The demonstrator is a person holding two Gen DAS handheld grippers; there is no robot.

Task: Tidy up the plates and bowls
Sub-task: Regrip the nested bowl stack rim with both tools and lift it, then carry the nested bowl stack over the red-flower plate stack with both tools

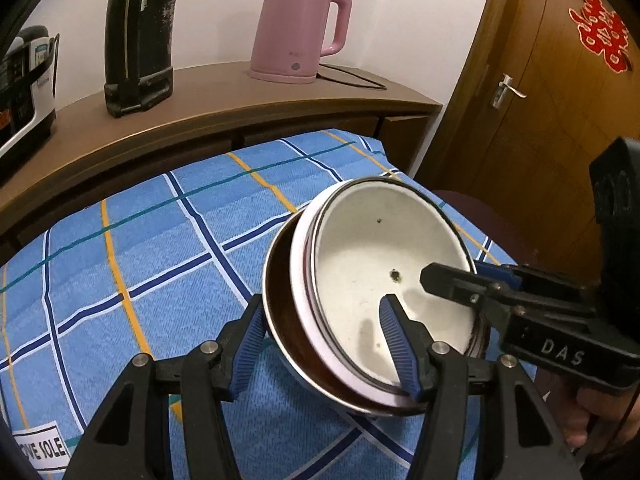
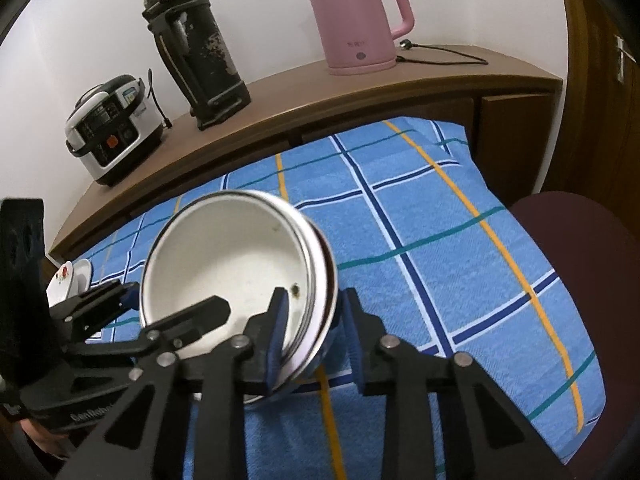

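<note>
A white enamel bowl [image 1: 372,264] sits nested in a steel bowl with a brown inside [image 1: 286,320], and the pair is tilted over the blue checked cloth [image 1: 160,248]. My left gripper [image 1: 320,304] straddles the near rim, one pad against the outer wall and one inside the white bowl [image 2: 232,256]. My right gripper [image 2: 314,294] clamps the opposite rim the same way, and it shows in the left wrist view as the right gripper [image 1: 452,274]. The left gripper [image 2: 178,296] enters the right wrist view from the left. A hand [image 1: 600,412] holds the right tool.
Two small plates, one flowered [image 2: 66,278], lie at the cloth's far left edge. On the wooden sideboard [image 2: 320,100] behind stand a pink kettle [image 2: 356,20] with its cord, a black flask [image 2: 196,48] and a rice cooker [image 2: 112,128]. A maroon chair seat [image 2: 580,260] and a door [image 1: 540,100] are to the right.
</note>
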